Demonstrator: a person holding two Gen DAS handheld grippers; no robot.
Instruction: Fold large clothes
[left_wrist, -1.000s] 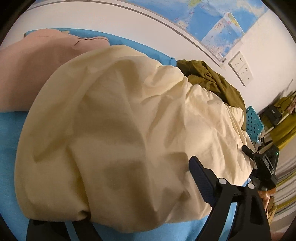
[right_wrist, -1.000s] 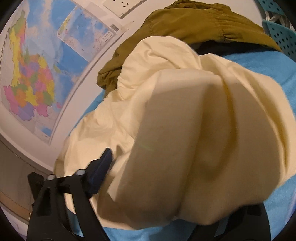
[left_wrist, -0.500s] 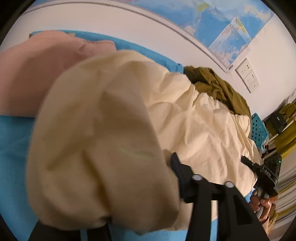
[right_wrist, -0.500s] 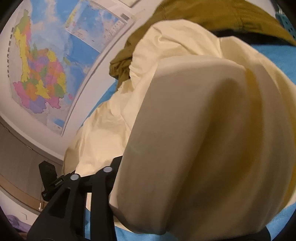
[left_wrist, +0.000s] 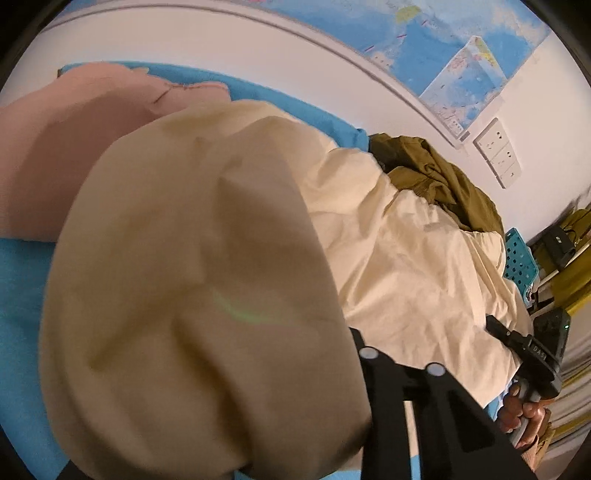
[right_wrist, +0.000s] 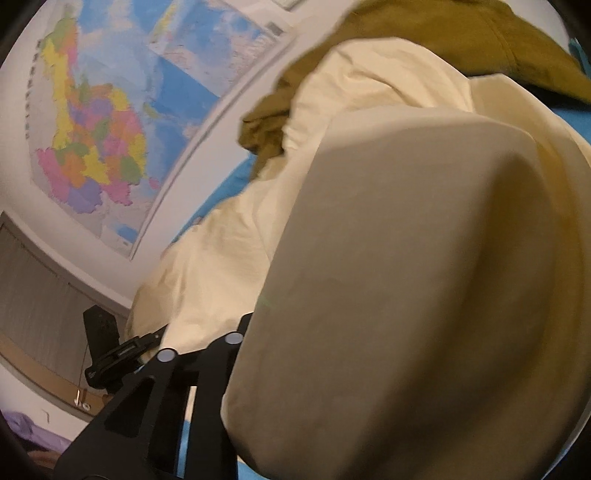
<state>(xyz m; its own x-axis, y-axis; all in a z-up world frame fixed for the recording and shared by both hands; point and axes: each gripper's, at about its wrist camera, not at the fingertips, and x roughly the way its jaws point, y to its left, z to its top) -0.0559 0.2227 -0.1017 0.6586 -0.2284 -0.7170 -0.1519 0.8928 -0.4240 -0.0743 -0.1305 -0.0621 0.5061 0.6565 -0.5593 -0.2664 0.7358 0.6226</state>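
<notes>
A large cream garment (left_wrist: 406, 266) lies spread over a blue surface (left_wrist: 18, 295). In the left wrist view a bunched fold of it bulges up between the jaws of my left gripper (left_wrist: 221, 387), which are closing on it. The right finger (left_wrist: 356, 336) presses into the fabric and the other finger is hidden under it. In the right wrist view another bunch of the cream garment (right_wrist: 406, 295) fills my right gripper (right_wrist: 388, 350), whose jaws are also closing on it. Only its left finger (right_wrist: 243, 325) shows. Each gripper appears at the edge of the other's view.
A pink garment (left_wrist: 74, 147) lies at the far left of the blue surface. An olive garment (left_wrist: 436, 177) is heaped behind the cream one by the wall. A blue perforated basket (left_wrist: 519, 258) stands at the right. Maps (right_wrist: 92, 129) and a wall socket (left_wrist: 498, 151) hang behind.
Both grippers' jaws have come together on the cream fabric, which was lying flat under open fingers. The cloth now bunches up in a high fold in front of each camera.
</notes>
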